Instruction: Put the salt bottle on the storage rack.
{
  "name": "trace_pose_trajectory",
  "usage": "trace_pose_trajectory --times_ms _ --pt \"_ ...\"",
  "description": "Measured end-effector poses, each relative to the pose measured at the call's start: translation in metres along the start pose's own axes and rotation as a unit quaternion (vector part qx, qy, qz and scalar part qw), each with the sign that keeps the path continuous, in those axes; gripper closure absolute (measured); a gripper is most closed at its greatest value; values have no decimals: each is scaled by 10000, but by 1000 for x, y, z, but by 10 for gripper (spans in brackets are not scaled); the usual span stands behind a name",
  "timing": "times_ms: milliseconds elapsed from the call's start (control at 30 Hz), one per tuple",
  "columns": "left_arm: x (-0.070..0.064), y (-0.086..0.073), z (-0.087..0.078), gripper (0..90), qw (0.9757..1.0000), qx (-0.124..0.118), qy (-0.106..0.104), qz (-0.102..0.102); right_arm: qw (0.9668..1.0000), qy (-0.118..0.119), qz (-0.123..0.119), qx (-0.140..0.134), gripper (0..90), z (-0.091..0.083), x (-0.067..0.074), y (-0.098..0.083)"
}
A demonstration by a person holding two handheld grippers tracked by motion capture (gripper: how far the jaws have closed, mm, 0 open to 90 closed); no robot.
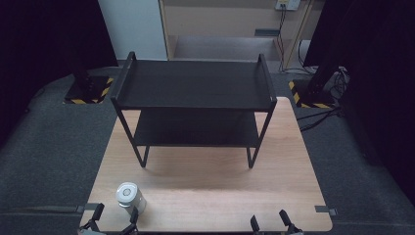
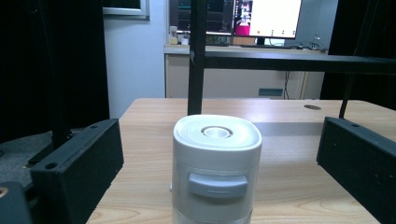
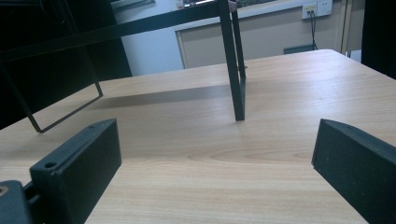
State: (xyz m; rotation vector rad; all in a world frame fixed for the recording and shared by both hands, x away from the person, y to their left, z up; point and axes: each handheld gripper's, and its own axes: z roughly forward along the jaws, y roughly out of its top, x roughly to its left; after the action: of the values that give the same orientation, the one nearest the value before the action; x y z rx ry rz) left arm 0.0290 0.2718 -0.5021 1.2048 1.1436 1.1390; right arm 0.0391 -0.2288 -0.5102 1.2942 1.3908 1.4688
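Note:
A white cylindrical container (image 1: 129, 196) with a round lid stands upright near the front left of the wooden table (image 1: 210, 186). My left gripper (image 1: 116, 212) is at the table's front edge, open, its two black fingers (image 2: 77, 172) standing wide on either side of the container (image 2: 217, 149) without touching it. My right gripper (image 1: 268, 219) sits at the front edge further right, open, with only bare tabletop between its fingers (image 3: 74, 172). A black two-tier metal rack (image 1: 195, 83) stands on the far half of the table with both shelves bare.
The rack's thin front leg (image 3: 236, 70) rises ahead of the right gripper. Two black stands with yellow-and-black striped bases (image 1: 88, 90) (image 1: 313, 93) flank the table's far end, with cables on the grey floor at right. A desk with monitors (image 2: 266, 18) lies beyond.

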Motion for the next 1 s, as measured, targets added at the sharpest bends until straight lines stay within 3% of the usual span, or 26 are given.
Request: trace_pose_trajectory --times_ms 400,700,900,1000 --pt "0 -2 6 0 10000 9 -17 -6 10000 -9 -22 -29 17 -1 0 1" --pt "1 -6 23 0 9998 113 -12 136 10000 -42 -19 -6 19 -1 -1 0" --pt "9 -13 43 22 9989 439 -75 142 9999 -93 -15 47 22 1 -3 -1" --pt "8 -15 46 45 9987 469 -42 176 9999 -118 -12 85 23 3 -4 -2"
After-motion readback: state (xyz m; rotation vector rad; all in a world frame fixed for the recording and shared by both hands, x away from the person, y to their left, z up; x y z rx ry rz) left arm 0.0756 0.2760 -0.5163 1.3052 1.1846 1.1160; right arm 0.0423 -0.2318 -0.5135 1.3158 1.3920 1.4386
